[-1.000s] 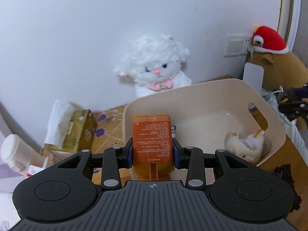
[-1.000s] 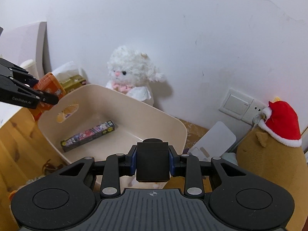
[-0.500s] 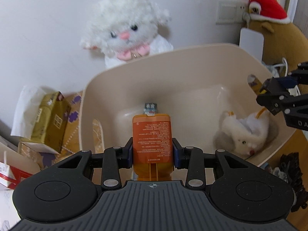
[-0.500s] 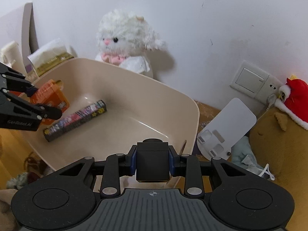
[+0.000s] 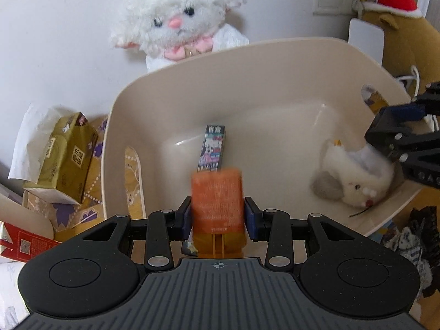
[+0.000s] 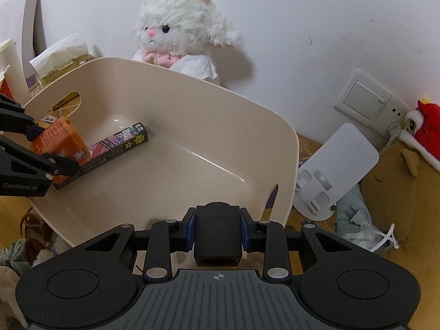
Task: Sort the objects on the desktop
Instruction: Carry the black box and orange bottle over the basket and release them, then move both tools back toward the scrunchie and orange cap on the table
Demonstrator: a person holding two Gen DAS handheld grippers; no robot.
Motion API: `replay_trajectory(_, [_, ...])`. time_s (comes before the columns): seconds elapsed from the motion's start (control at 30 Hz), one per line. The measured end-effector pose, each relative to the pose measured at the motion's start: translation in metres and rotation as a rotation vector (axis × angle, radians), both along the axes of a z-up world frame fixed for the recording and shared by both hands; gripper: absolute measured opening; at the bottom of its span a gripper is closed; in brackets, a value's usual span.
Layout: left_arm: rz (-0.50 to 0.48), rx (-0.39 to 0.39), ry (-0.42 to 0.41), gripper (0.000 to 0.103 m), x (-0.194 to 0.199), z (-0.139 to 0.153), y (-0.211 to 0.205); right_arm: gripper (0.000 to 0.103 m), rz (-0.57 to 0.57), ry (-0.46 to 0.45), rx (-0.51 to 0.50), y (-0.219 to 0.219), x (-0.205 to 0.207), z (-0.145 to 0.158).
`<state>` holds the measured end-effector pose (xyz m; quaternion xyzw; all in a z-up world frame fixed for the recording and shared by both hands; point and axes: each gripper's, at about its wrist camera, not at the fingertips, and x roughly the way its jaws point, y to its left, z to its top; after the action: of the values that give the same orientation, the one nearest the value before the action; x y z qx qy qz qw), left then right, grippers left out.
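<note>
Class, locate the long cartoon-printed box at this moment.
The long cartoon-printed box lies flat on the floor of the beige bin, left of the small plush toy, just beyond the orange box in the left tool.

White lettering reading "GenRobot.AI" stood on the black arm of the left gripper (image 6: 52, 162). The gold tissue pack (image 5: 66, 162) carried Chinese characters too small to make out, and the print on the orange flat box (image 5: 217, 203) was blurred beyond reading

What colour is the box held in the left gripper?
Orange box with white print, clearest in the left wrist view between the left gripper pads.
</note>
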<state>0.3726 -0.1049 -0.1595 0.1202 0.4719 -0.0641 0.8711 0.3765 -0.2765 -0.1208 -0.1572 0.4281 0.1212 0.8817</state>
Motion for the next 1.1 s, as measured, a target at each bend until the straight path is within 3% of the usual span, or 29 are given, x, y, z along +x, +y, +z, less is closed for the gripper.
replay_trajectory(0.2, [-0.012,-0.015,-0.029,0.05,-0.007,0.012,-0.004,0.045,-0.003,-0.044,-0.023,0.003,-0.007,0.008])
replay_trajectory(0.57, [-0.011,-0.043,-0.097,0.066,-0.044,0.046,0.008,0.078,-0.041,-0.142,-0.001,-0.003,-0.04,0.04])
replay_trajectory(0.8, [-0.028,-0.026,-0.103,0.069,-0.081,0.057,0.028,0.101,-0.085,-0.177,-0.01,-0.015,-0.073,0.053])
replay_trajectory(1.1, [-0.011,-0.005,-0.023,0.074,-0.122,0.04,0.058,0.103,-0.134,-0.12,-0.044,-0.041,-0.111,0.04])
